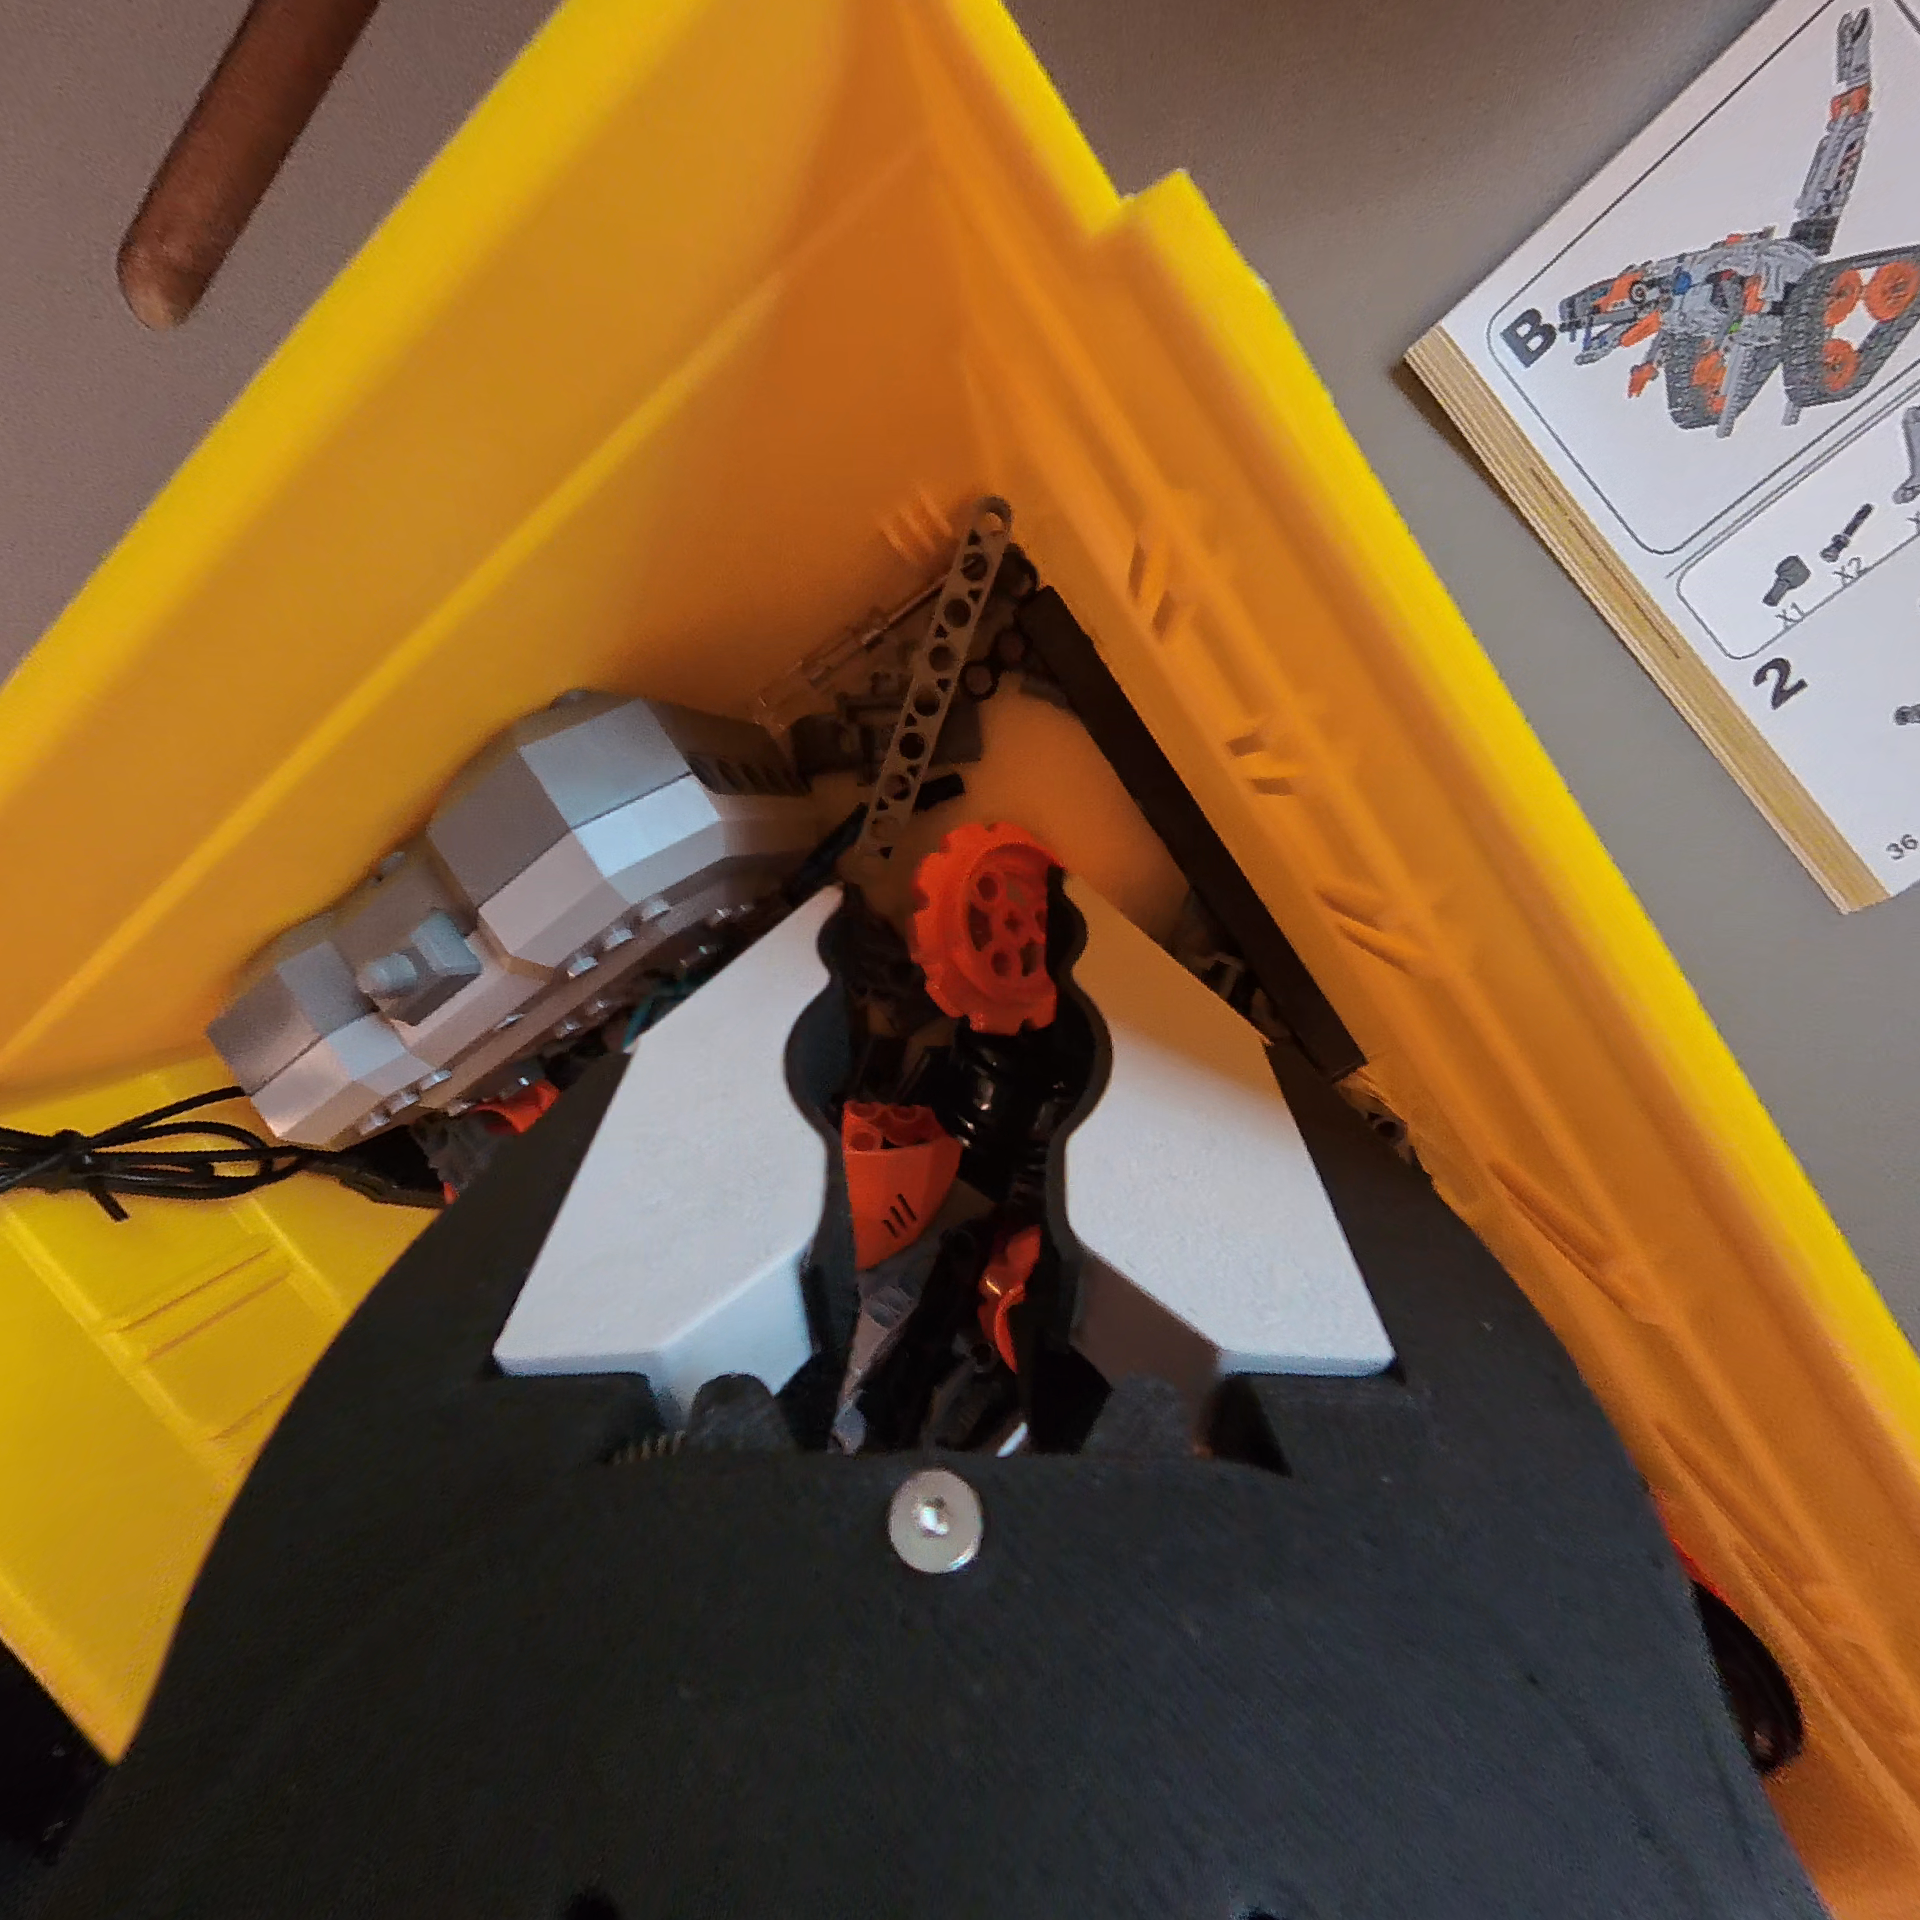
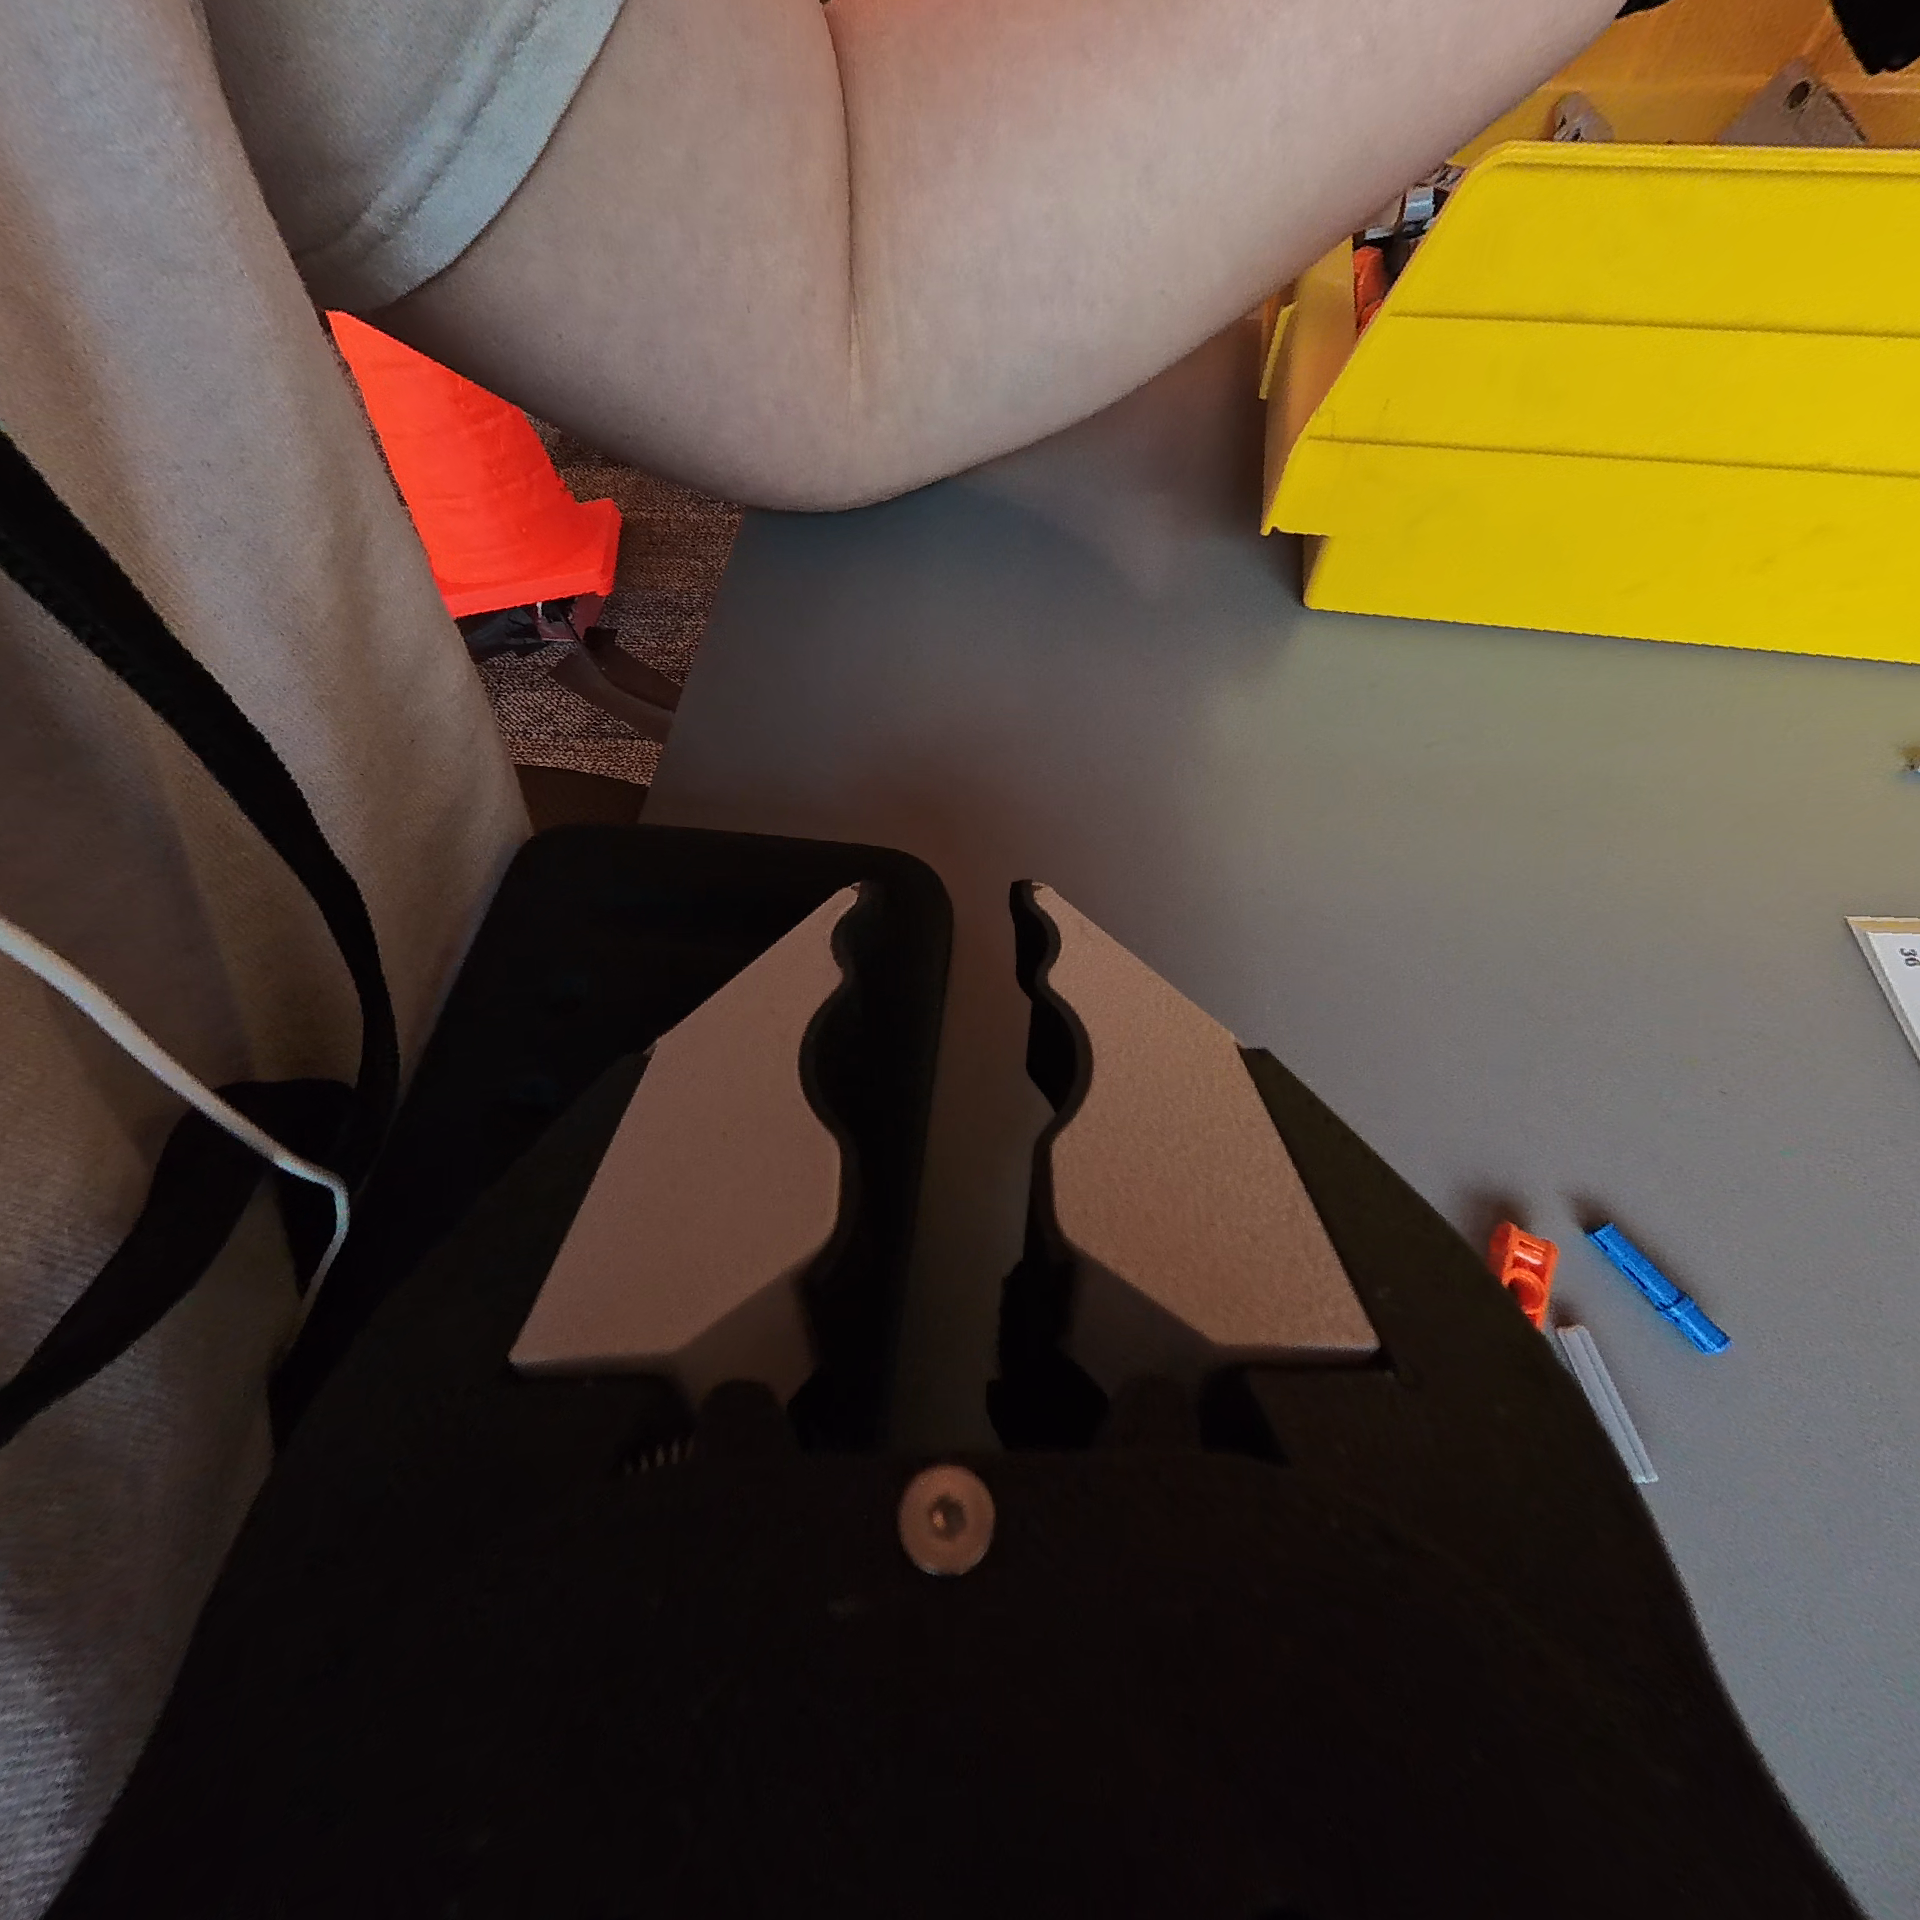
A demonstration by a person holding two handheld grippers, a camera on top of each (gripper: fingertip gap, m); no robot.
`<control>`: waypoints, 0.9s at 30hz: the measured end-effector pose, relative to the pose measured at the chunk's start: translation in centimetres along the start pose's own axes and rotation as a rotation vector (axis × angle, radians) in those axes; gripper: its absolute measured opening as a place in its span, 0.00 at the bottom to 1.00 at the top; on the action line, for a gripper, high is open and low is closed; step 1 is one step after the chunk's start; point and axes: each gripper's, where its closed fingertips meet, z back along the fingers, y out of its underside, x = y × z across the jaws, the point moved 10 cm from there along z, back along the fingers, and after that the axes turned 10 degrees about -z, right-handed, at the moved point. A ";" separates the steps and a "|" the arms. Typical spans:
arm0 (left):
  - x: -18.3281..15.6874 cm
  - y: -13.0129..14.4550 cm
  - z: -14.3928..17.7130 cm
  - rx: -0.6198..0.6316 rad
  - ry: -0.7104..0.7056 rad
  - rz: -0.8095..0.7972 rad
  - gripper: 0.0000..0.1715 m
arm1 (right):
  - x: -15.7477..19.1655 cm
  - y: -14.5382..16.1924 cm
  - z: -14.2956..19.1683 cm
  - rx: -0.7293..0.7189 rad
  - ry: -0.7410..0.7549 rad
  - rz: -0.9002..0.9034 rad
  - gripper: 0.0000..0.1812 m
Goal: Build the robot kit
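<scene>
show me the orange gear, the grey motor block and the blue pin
orange gear (image 1: 985,928), left wrist view, on its spoked hub
grey motor block (image 1: 499,894), left wrist view, on its light grey side
blue pin (image 2: 1658,1287), right wrist view, on the middle of its shaft

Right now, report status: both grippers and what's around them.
Left gripper down in yellow bin, jaws around orange gear; grip unconfirmed. Right gripper open, empty, over grey table. Person's arm ahead of right.

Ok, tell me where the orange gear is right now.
Left wrist view: the orange gear sits inside the yellow bin, at the tips of the left gripper, just right of the grey motor block.
</scene>
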 end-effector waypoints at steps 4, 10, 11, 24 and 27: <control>-0.2 0.3 0.2 0.038 0.060 0.034 0.14 | 0.0 0.0 0.0 0.000 -0.001 -0.001 0.14; -0.1 1.9 1.6 0.112 0.109 0.070 0.12 | 0.0 0.0 0.0 0.000 -0.001 0.001 0.14; -0.1 2.1 2.1 0.113 0.113 0.077 0.12 | 0.0 0.1 0.0 -0.001 -0.005 -0.005 0.14; -0.7 6.3 6.1 0.277 0.129 0.086 0.09 | -0.4 0.1 -0.2 -0.021 -0.033 -0.059 0.14; -0.5 7.4 5.8 0.338 0.145 0.111 0.09 | -0.4 0.1 -0.2 -0.023 -0.035 -0.063 0.14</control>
